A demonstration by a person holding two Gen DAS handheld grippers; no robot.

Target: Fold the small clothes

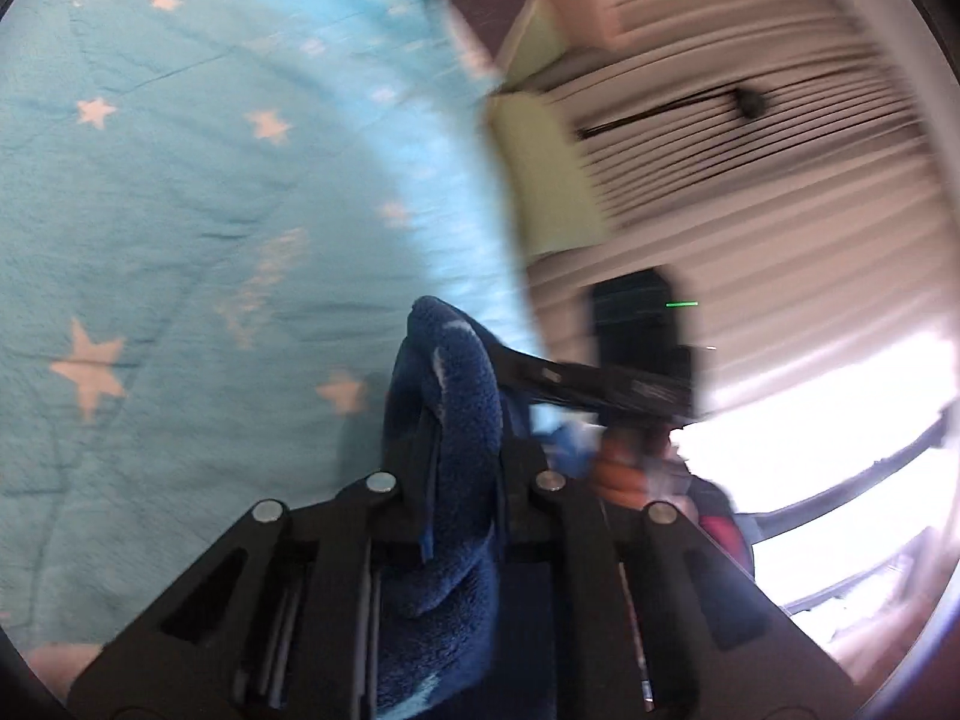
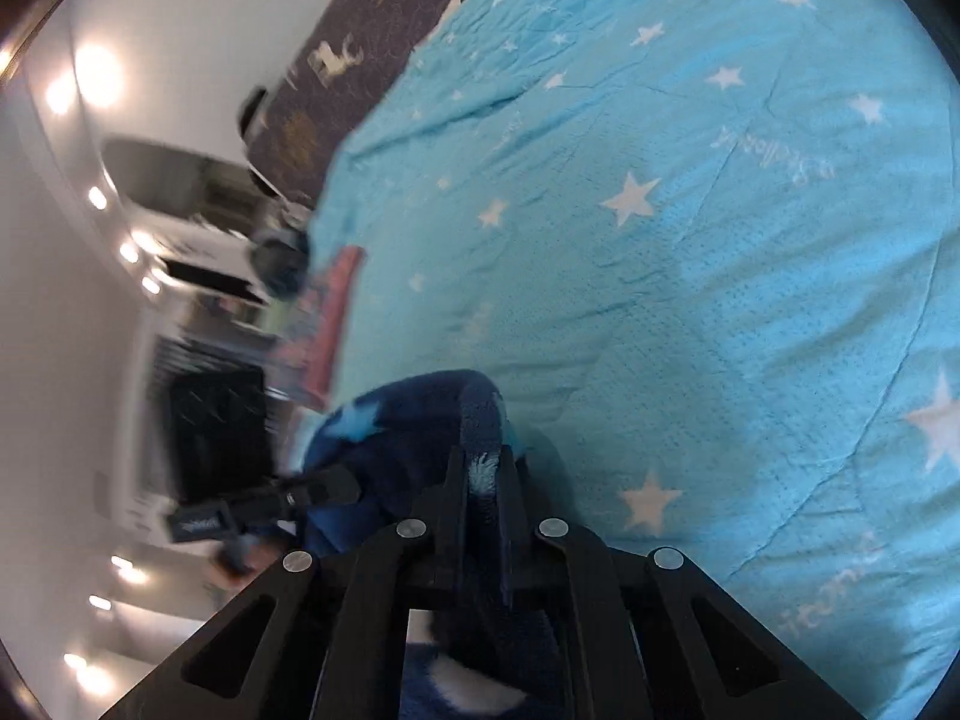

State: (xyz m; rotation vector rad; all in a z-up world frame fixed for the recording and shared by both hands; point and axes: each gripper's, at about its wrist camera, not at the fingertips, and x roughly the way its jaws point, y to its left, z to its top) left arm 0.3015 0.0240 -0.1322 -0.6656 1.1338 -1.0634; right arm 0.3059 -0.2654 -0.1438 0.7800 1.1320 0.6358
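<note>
Clearly both grippers have hold of the same piece of clothing, a dark blue fleece garment (image 1: 447, 480) with pale star marks, and each pair of jaws is clenched on a bunched fold of it. The left gripper (image 1: 462, 438) pinches the fleece so that a thick loop rises between and above its jaws, and the right gripper (image 2: 483, 468) does the same with a narrower ridge of the cloth. The garment hangs between the two grips just above the bed cover (image 1: 180, 210), a light blue quilt printed with white stars, which fills most of both views; whether any of the fleece touches the quilt cannot be told. What matters for the next move is that the cloth runs sideways from one gripper to the other, so its long axis lies across both pairs of jaws, and neither hand is nearer than the other, since each grips its own end. Only the left wrist view shows the right gripper coming in from the right with a hand behind it, against a bright window. Only the right wrist view shows the left gripper at the left, some reddish things at the bed's edge, and a dark patterned blanket (image 2: 372, 30) farther up the bed.
</note>
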